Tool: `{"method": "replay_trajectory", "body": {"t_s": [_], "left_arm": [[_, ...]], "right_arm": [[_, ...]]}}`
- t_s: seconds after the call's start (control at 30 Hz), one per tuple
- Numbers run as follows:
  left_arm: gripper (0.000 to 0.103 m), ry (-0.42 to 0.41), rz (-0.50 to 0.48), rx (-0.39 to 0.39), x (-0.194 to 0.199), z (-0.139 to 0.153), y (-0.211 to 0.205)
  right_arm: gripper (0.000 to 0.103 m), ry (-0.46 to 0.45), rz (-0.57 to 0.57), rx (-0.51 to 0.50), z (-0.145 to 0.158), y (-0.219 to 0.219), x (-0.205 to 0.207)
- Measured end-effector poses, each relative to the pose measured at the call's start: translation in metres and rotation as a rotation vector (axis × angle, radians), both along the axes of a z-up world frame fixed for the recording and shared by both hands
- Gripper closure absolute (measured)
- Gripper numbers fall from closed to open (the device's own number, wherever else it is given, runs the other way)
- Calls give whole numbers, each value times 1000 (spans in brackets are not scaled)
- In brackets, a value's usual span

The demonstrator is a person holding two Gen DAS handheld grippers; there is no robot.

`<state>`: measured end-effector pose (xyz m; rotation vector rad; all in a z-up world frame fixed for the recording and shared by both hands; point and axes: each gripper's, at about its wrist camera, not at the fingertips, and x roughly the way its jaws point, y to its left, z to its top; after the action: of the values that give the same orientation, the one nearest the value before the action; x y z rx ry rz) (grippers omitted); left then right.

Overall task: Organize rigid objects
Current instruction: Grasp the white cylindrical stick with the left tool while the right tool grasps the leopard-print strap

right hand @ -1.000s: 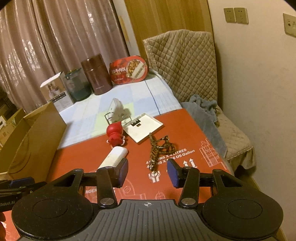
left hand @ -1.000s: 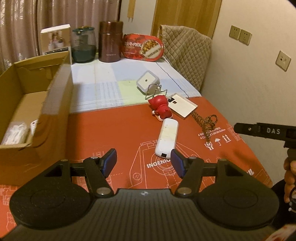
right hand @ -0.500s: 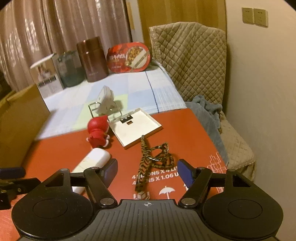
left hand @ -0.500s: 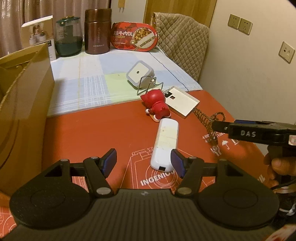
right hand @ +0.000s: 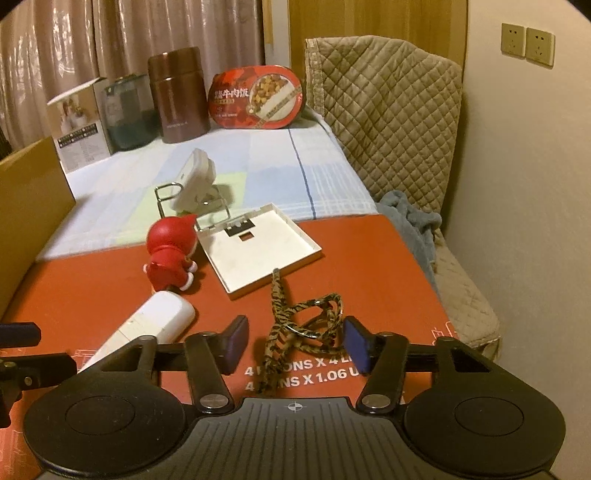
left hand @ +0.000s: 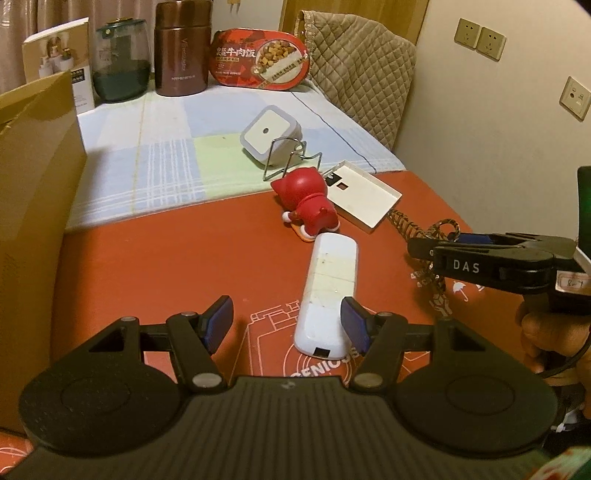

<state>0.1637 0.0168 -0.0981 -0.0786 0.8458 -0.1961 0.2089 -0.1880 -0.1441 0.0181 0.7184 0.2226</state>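
"das" on right tongs (left hand: 421, 247)

Warm, dim indoor light fills the room. A quilted beige cover (right hand: 388, 110) drapes a chair that serves as my landmark. Just right of it runs a plain cream wall (right hand: 517, 184), with a pair of sockets (right hand: 527, 43) above the chair's top. Left of the chair stands a wooden door panel (right hand: 369, 18), and further left hang pale, shiny curtains (right hand: 110, 37). A grey-blue cloth (right hand: 410, 218) lies crumpled on the chair's seat.
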Motion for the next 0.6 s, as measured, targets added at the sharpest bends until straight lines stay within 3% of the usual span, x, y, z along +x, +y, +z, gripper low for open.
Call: {"method": "replay_trajectory", "body": {"t_s": [0.07,0.37,0.5,0.6], "left_arm": [[44,-3,-14,3,3,-2,-2],[44,-14,-125,80,16,-17,-33],[54,-19,-154,138,20,-27,-45],[56,-32,-167,147,20,-29,-50]], "right_arm": [[65,-1,-2,-12,0,0,0],[66,14,-47,38,4,-6,-10],[68,9,-55,55,8,-8,-15],[68,10,-57,62,8,-9,-17]]}}
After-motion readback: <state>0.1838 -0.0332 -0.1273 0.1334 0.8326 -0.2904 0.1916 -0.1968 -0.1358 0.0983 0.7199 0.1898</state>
